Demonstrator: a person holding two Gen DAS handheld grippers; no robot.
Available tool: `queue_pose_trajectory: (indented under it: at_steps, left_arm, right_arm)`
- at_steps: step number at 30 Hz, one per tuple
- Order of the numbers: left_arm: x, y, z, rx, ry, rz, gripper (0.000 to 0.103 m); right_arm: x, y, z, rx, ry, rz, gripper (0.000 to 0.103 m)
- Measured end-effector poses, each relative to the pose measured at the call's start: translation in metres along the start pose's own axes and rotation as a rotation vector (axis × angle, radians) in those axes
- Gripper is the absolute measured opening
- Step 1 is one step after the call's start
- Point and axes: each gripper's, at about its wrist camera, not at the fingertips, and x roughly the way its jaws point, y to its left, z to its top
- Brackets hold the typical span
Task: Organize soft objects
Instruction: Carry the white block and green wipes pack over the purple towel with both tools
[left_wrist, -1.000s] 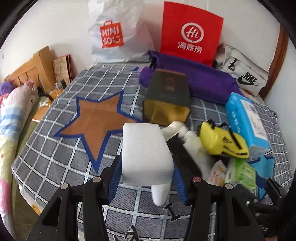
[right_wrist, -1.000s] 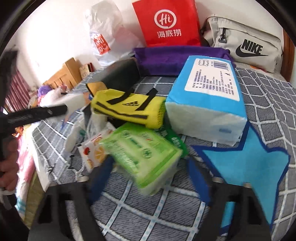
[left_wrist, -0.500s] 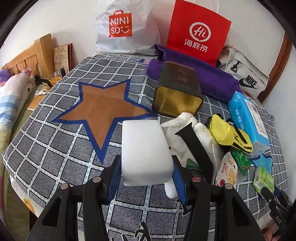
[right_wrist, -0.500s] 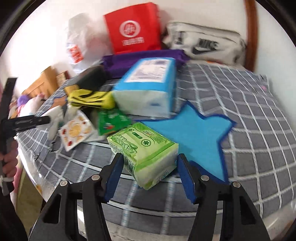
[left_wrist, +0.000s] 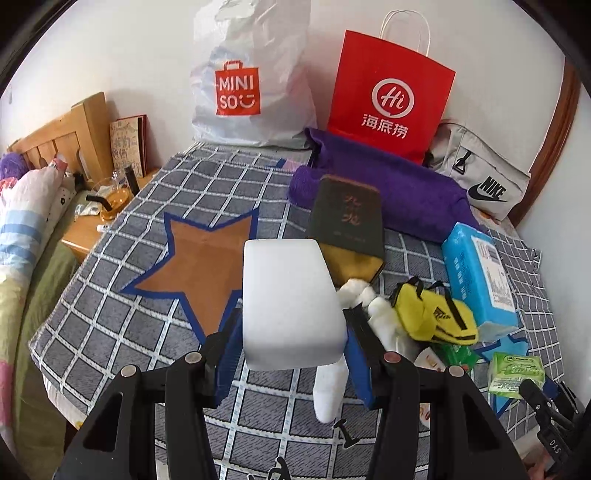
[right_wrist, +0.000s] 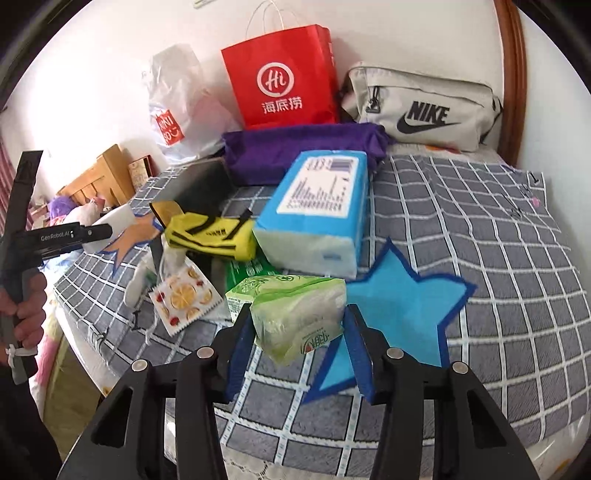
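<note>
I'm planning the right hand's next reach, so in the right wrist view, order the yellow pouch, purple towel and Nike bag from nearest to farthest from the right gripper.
1. Yellow pouch, ahead and left of the right gripper.
2. Purple towel, farther back, centre.
3. Nike bag, against the wall, back right.

White sponge block (left_wrist: 290, 302), green tissue pack (right_wrist: 299, 317)

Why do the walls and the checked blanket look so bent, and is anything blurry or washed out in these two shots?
Both views: fisheye lenses bow the checked blanket and leave dark corners. Left wrist view: sharp, daylit; the white foam block in the left gripper is nearly washed out. Right wrist view: the green tissue pack in the right gripper looks slightly soft; the wall is overexposed.
</note>
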Motion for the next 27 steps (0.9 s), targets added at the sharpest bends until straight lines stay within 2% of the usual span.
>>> queue_pose_trajectory:
  at_steps: [6,12,21,27]
  left_arm:
    - [0.000,-0.012,0.019,0.011,-0.012,-0.003,0.049]
    - [0.007,-0.033,0.047,0.052,-0.027,-0.001,0.049]
    - [0.039,-0.046,0.095,0.069,-0.008,-0.002,0.049]
    - [0.065,-0.052,0.121,0.077,0.008,-0.016,0.049]
  right_arm:
    - [-0.013,-0.002,0.020,0.002,-0.041,0.028,0.047]
    - [-0.012,-0.006,0.061,0.000,-0.090,0.009,0.047]
    - [0.034,-0.022,0.131,0.042,-0.110,-0.014,0.047]
    - [0.062,-0.036,0.166,0.071,-0.132,-0.015,0.047]
